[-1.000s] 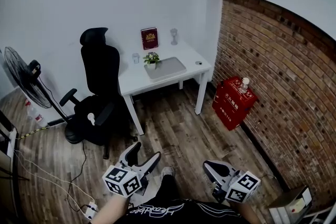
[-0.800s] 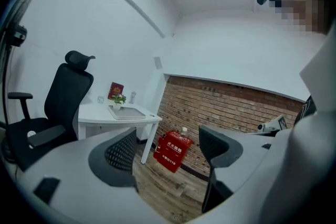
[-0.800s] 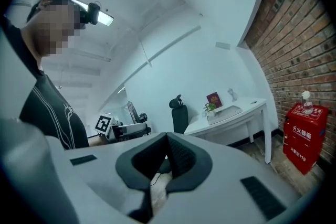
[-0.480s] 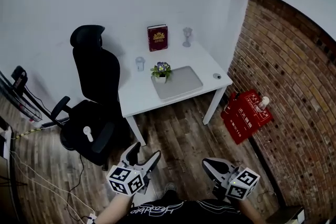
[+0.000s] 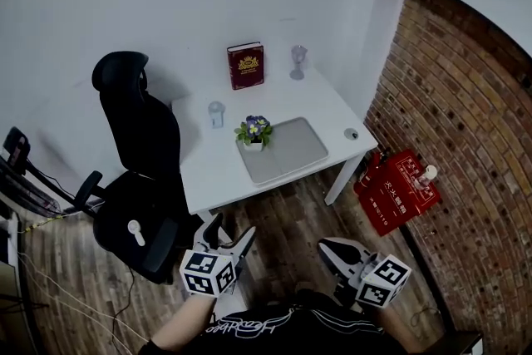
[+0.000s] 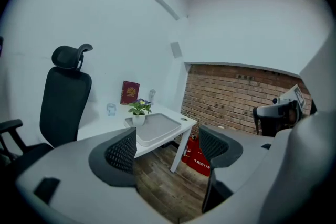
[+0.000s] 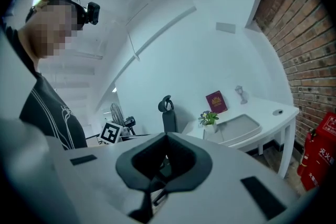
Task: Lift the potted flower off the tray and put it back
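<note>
The flower [image 5: 253, 131] stood on the tray [image 5: 291, 152], at its left corner, mid-tabletop [image 5: 208, 166]. Well apart, the left claw [image 5: 231, 230] gaped empty; the right claw [image 5: 324, 248] was closed on nothing.

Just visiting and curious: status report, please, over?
Left gripper open, right gripper shut, both empty. White-potted purple flower on corner of grey tray, untouched. Black office chair stands left of path.
</note>
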Motion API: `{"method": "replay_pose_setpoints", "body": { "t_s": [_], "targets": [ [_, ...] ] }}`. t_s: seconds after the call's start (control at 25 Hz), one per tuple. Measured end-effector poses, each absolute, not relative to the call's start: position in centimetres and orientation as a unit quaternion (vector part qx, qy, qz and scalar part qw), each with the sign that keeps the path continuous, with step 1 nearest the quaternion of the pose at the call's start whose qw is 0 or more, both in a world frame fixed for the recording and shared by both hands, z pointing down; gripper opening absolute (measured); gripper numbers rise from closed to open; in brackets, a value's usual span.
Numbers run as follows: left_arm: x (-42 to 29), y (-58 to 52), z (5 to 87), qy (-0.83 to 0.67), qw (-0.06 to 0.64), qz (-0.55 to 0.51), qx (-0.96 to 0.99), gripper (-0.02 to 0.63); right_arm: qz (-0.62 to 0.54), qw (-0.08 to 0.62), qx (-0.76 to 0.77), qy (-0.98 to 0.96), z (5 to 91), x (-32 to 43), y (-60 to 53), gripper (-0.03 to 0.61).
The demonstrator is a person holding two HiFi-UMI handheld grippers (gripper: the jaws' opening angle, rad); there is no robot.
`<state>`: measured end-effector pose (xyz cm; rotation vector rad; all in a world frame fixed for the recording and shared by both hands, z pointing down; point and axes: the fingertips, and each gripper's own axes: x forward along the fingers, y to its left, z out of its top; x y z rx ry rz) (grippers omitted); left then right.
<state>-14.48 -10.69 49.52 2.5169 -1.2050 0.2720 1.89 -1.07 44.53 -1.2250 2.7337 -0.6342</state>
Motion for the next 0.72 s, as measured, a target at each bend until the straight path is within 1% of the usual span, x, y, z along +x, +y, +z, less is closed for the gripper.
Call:
{"method": "replay_pose_setpoints", "body": {
  "t_s": [0.28, 0.44, 0.72],
  "targets": [
    [-12.3, -18.9, 51.0, -0.448, 0.165, 0.111, 0.872, 0.365, -0.213, 0.048, -0.377, 0.900, 45.5, 4.3, -9.8, 0.000],
    [-11.2, -23.4, 52.3, -0.465, 0.180, 0.120, 0.858, 0.365, -0.216, 0.040, -0.353, 0.910, 45.4, 5.5, -16.0, 0.000],
    [-9.5, -30.8, 56.0, -0.503, 0.204, 0.171, 0.822, 0.373, -0.213, 0.027, -0.310, 0.926, 44.2, 7.6, -25.9, 0.000]
  ]
}}
